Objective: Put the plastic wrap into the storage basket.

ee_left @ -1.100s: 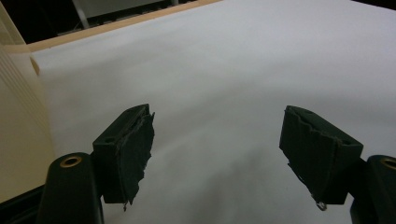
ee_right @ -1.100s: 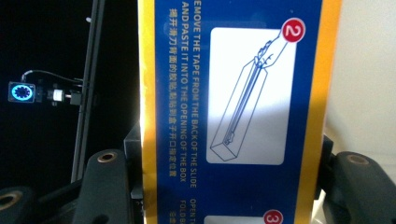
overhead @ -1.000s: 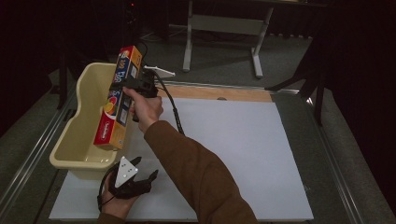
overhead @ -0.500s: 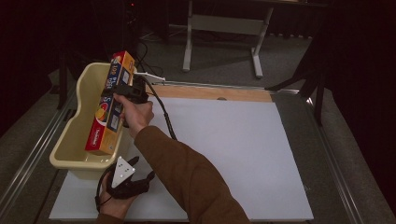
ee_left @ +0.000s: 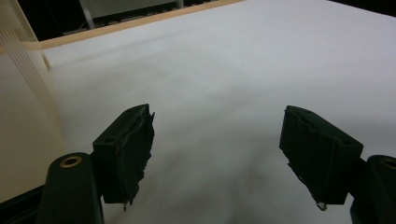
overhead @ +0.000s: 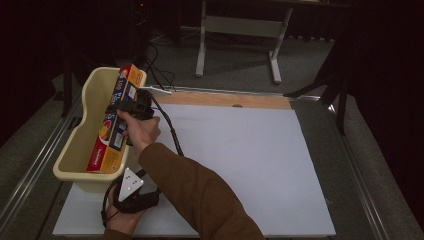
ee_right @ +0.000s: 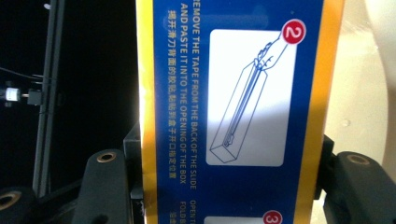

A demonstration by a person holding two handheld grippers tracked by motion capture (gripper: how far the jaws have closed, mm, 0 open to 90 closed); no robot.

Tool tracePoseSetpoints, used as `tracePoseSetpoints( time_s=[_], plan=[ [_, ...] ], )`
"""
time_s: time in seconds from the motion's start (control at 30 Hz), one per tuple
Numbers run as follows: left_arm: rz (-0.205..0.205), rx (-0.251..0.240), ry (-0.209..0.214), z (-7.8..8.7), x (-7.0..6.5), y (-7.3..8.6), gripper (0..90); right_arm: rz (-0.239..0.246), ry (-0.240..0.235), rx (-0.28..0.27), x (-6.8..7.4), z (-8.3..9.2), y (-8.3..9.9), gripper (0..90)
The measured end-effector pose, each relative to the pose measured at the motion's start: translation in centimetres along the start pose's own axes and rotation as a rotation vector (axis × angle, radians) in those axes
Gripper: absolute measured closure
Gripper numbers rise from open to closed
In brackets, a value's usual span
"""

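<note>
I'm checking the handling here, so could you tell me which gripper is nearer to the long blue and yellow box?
Right. The right gripper is clamped on the box over the cream tub; the left gripper rests on the white sheet beside it, jaws open.

We read this as a lab or recording studio, not a home. We see a bare white sheet [overhead: 235,165] taped flat over a wooden board [overhead: 225,98], metal rails [overhead: 30,175] running down both sides, and black curtains [overhead: 385,75] closing off the room. We also note a grey metal stand [overhead: 240,30] on a carpeted floor [overhead: 240,75], loose cables [overhead: 155,70], and dim staged lighting.
</note>
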State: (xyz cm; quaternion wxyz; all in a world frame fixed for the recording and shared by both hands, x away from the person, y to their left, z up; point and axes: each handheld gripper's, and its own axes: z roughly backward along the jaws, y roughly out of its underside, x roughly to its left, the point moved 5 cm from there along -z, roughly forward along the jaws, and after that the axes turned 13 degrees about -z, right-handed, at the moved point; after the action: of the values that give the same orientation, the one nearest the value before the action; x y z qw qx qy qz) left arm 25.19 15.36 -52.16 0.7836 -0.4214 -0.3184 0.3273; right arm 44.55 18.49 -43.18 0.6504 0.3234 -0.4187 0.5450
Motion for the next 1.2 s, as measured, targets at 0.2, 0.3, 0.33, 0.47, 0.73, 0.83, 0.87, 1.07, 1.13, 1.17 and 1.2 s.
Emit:
tracePoseSetpoints(
  time_s=[0.2,0.3,0.33,0.47,0.73,0.83,0.87,1.07,1.13,1.17,1.2],
  plan=[
    [-0.005,-0.001,0.002,0.0,-0.1,0.0,25.7,-0.049,0.062,0.007,-0.6,-0.6,-0.1,38.6],
    [-0.008,0.000,0.005,-0.1,-0.2,0.0,25.7,-0.064,0.093,0.018,-0.8,-0.7,-0.3,37.4],
    [-0.008,0.000,0.005,-0.1,-0.3,0.0,25.7,-0.068,0.102,0.022,-0.7,-0.7,-0.3,36.5],
    [0.005,0.000,0.003,0.0,0.0,0.0,26.0,-0.064,0.130,0.032,-0.8,-0.6,-0.3,34.2],
    [0.008,0.004,0.003,-0.1,0.0,0.1,25.3,-0.023,0.107,0.069,0.7,0.7,0.0,34.7],
    [0.010,0.003,0.004,-0.1,0.0,0.1,25.3,0.006,0.109,0.080,0.8,0.9,0.1,34.9],
    [0.011,0.003,0.003,-0.1,0.0,0.1,25.3,0.022,0.118,0.089,0.8,1.0,0.1,35.3],
    [0.007,0.003,0.001,-0.1,0.0,0.0,25.2,0.264,0.151,0.116,0.6,2.0,0.6,37.8],
    [0.008,0.003,-0.002,-0.1,0.0,0.1,25.2,0.316,0.160,0.114,0.6,2.2,0.7,37.1],
    [0.008,0.003,-0.002,-0.1,0.0,0.1,25.2,0.371,0.167,0.108,0.6,2.4,0.8,36.2],
    [0.006,0.005,-0.003,0.0,0.0,0.1,25.2,0.421,0.175,0.097,0.6,2.6,0.8,35.3]
  ],
)
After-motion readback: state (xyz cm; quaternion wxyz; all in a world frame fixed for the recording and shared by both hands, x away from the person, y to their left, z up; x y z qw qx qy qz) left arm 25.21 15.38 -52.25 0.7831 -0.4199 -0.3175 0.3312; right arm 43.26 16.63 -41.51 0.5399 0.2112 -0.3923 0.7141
